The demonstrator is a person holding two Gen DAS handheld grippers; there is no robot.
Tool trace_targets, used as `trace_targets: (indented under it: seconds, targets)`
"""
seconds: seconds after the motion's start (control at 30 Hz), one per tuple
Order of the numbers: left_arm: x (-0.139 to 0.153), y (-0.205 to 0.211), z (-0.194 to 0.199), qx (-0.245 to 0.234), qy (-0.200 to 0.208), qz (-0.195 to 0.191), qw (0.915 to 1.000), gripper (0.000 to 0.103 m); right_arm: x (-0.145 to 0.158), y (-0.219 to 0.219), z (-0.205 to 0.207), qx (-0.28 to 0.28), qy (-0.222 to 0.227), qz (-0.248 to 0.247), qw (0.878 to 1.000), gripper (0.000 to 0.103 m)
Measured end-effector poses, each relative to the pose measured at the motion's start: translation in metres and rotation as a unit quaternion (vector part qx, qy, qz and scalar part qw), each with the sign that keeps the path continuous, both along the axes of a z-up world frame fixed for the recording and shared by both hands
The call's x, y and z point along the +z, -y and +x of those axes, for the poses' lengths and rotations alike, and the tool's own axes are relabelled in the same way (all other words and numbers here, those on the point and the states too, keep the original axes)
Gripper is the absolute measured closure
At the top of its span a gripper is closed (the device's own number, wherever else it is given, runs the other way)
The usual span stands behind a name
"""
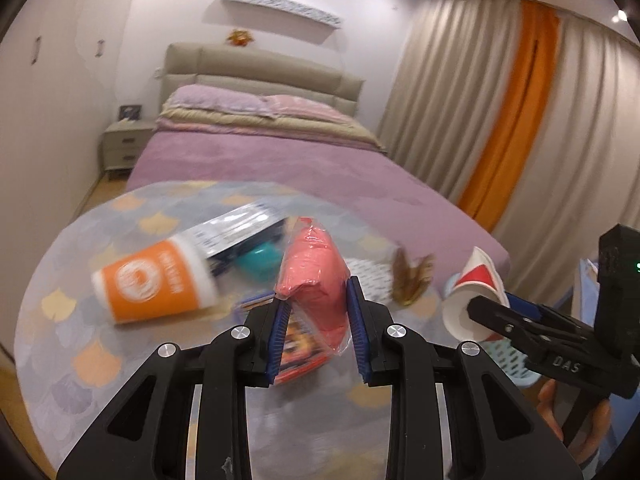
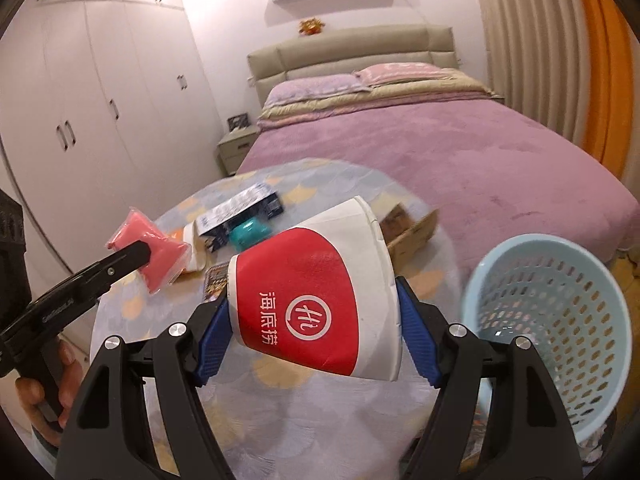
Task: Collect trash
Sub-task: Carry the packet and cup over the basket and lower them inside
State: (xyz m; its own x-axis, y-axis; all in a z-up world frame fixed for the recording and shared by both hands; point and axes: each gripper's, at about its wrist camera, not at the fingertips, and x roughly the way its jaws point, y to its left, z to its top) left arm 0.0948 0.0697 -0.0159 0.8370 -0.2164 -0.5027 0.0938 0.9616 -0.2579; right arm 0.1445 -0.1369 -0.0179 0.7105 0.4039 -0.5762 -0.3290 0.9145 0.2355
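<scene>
A home bedroom. A double bed (image 2: 440, 148) with a mauve cover, stacked pillows and a padded beige headboard (image 2: 352, 54) fills the view from 12 to 2 o'clock. A small nightstand (image 2: 236, 150) stands at its side, white built-in wardrobes (image 2: 92, 120) run along the wall at 10 o'clock, and floor-length beige and orange curtains (image 1: 500, 112) hang at 2 o'clock.

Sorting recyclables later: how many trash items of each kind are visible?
Paper cups: 2, the orange cup and the red-and-white cup
Plastic-wrapped packets: 1, the pink packet
Boxes: 1, the blue-and-white box
Total: 4
</scene>
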Motion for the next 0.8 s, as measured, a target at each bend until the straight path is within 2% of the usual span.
trace_targets:
  seconds: [0.3,0.5,0.8]
  targets:
    - [0.011,0.075,0.023,-0.077,0.01,0.029,0.9965,0.076,0.006,0.062,-0.004,-0.078,-0.002,0.004,0.997,0.032]
    - [-0.004,0.132,0.051,-0.139,-0.02,0.032,0.9896,0.076,-0.005,0.113,0.005,-0.137,-0.032,0.017,0.99,0.032]
    - [-0.032,0.205,0.085,-0.204,-0.06,0.049,0.9758,0.076,-0.034,0.184,0.018,-0.223,-0.088,0.038,0.97,0.032]
